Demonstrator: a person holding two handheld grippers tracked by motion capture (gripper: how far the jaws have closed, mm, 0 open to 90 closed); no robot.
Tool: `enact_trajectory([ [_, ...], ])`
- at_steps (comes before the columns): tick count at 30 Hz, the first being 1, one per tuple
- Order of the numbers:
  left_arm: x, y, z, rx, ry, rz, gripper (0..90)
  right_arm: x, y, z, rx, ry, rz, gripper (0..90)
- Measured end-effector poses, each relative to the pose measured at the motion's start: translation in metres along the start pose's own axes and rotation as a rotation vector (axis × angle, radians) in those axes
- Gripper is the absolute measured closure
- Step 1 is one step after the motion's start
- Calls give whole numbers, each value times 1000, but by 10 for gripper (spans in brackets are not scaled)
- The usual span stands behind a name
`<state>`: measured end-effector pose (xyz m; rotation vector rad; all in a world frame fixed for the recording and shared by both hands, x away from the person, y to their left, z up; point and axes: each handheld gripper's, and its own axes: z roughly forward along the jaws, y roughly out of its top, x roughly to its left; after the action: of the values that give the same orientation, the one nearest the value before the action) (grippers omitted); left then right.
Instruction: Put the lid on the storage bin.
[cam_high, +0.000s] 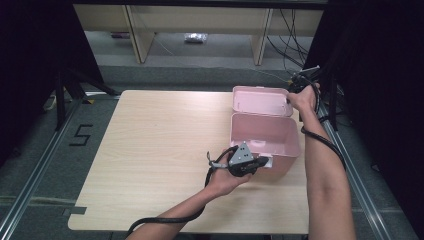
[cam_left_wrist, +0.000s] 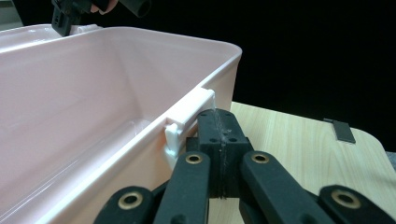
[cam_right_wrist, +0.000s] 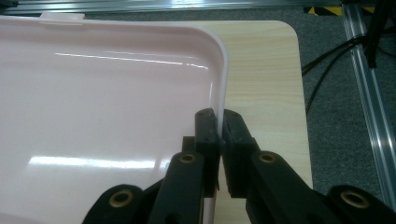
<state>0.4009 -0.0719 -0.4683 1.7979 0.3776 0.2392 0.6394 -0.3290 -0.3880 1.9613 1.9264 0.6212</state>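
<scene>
- Pink box (cam_high: 265, 137) stands on the right part of the table (cam_high: 160, 150), open, near the right edge.
- Lid (cam_high: 261, 101) is swung back behind the box, its inner face up and toward the camera.
- Left gripper (cam_high: 260, 162) sits at the box's near wall, just beside the white latch (cam_left_wrist: 189, 116). In the left gripper view the jaws are pressed flat together with nothing between them; the tips lie right at the latch and the rim. Whether they touch the plastic, cannot tell.
- Right gripper (cam_right_wrist: 218, 123) is at the lid's far right corner, the hand (cam_high: 302, 99) reaching over from the right side.
- In the right gripper view the lid's thin edge (cam_right_wrist: 219, 93) runs between the two jaws; they are clenched on it, one jaw inside the lid, one outside.
- Box interior looks bare in the high view.
</scene>
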Motion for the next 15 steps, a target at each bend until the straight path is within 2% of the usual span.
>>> enact_trajectory([
  [2, 0, 0, 0, -1, 2, -6, 900, 1, 0, -2, 4, 2, 13, 872],
  [4, 0, 1, 0, 6, 1, -10, 900, -1, 1, -2, -10, -4, -20, 873],
  [5, 0, 1, 0, 7, 1, -13, 900, -1, 0, -3, -24, -3, -19, 875],
  [10, -1, 1, 0, 14, 3, -23, 900, -1, 2, -6, -23, -1, -30, 878],
  [11, -1, 2, 0, 15, 4, -25, 900, 0, 2, -7, -24, -1, -25, 879],
  [12, -1, 2, 0, 14, 5, -29, 900, 2, 2, -9, -12, 4, 19, 879],
  [14, -1, 2, 0, 14, 7, -32, 900, 2, 2, -11, -13, 5, 18, 881],
  [15, -1, 2, 0, 15, 7, -34, 900, 0, 3, -12, -28, 0, -11, 881],
])
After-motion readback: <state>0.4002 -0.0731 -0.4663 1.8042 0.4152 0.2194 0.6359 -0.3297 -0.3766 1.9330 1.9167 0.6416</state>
